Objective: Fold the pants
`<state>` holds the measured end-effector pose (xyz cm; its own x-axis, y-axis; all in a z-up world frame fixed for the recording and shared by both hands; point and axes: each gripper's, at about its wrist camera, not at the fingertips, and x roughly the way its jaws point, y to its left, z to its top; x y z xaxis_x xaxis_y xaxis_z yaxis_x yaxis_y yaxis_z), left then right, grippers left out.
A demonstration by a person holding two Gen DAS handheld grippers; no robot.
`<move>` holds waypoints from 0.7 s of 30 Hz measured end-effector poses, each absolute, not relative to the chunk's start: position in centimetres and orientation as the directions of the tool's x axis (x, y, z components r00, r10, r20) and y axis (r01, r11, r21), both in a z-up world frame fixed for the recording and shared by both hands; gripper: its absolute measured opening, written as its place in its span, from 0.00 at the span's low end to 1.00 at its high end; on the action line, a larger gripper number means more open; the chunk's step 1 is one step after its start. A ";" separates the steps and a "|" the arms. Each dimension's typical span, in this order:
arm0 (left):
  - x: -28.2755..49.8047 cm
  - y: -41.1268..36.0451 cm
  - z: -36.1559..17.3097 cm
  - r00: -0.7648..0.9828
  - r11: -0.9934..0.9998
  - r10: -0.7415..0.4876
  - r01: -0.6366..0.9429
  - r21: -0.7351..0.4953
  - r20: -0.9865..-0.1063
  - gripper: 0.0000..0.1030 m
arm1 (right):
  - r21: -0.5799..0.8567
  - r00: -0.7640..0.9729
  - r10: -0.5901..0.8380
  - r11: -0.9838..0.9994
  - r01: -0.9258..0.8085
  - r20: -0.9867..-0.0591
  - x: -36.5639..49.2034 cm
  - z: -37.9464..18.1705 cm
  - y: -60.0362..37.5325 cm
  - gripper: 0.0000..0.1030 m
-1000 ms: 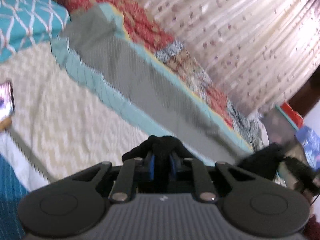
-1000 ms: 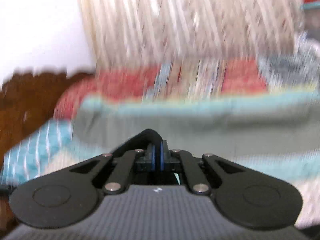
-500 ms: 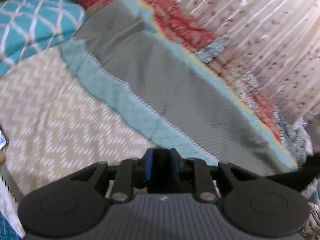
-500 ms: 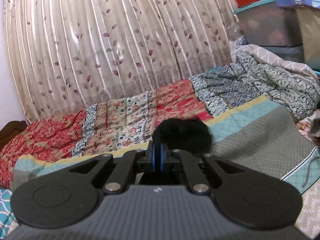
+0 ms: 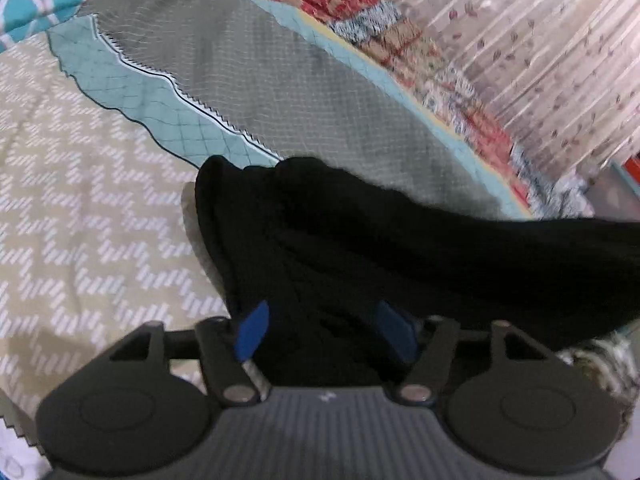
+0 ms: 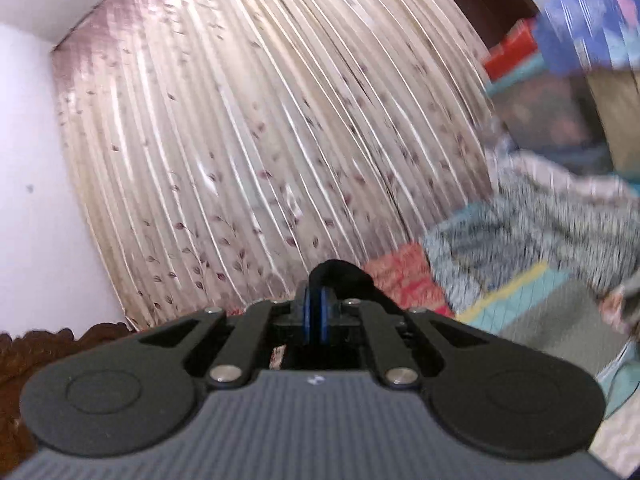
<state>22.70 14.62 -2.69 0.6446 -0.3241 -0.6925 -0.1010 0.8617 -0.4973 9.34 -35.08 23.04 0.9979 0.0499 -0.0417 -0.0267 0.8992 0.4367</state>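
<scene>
The black pants [image 5: 400, 248] lie bunched over the bed in the left wrist view, stretching off to the right. My left gripper [image 5: 324, 328] is open; its blue pads [image 5: 252, 332] stand apart with the black cloth loose between them. My right gripper [image 6: 316, 312] is shut on a fold of the black pants [image 6: 340, 272], held up high and pointing at the curtain. The rest of the pants is hidden from the right wrist view.
The bed has a beige zigzag sheet [image 5: 80, 208], a grey and teal quilt [image 5: 280, 80] and a red patchwork blanket [image 6: 400, 276]. A pleated floral curtain [image 6: 260, 152] hangs behind. Stacked boxes and bedding [image 6: 560, 120] are at the right. A carved wooden headboard [image 6: 60, 340] is at the left.
My left gripper has opened and the pants now spread in front of it. My right gripper, still shut on the cloth, has tilted upward toward the curtain.
</scene>
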 end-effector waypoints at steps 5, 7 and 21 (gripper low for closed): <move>22.0 13.4 -5.6 0.576 0.875 -0.274 -0.183 -0.448 -0.770 0.65 | 0.314 0.988 -0.037 0.946 0.083 -0.151 11.9 23.1 -35.1 0.07; 20.8 13.4 -7.0 0.550 0.865 -0.275 -0.217 -0.453 -0.789 0.72 | 0.267 0.975 -0.088 0.953 0.142 -0.204 14.4 21.1 -35.5 0.08; 22.1 9.2 -8.8 0.506 0.821 -0.417 -0.147 -0.551 -0.755 0.25 | 0.367 0.860 -0.122 0.868 0.334 -0.495 10.1 5.0 -43.0 0.45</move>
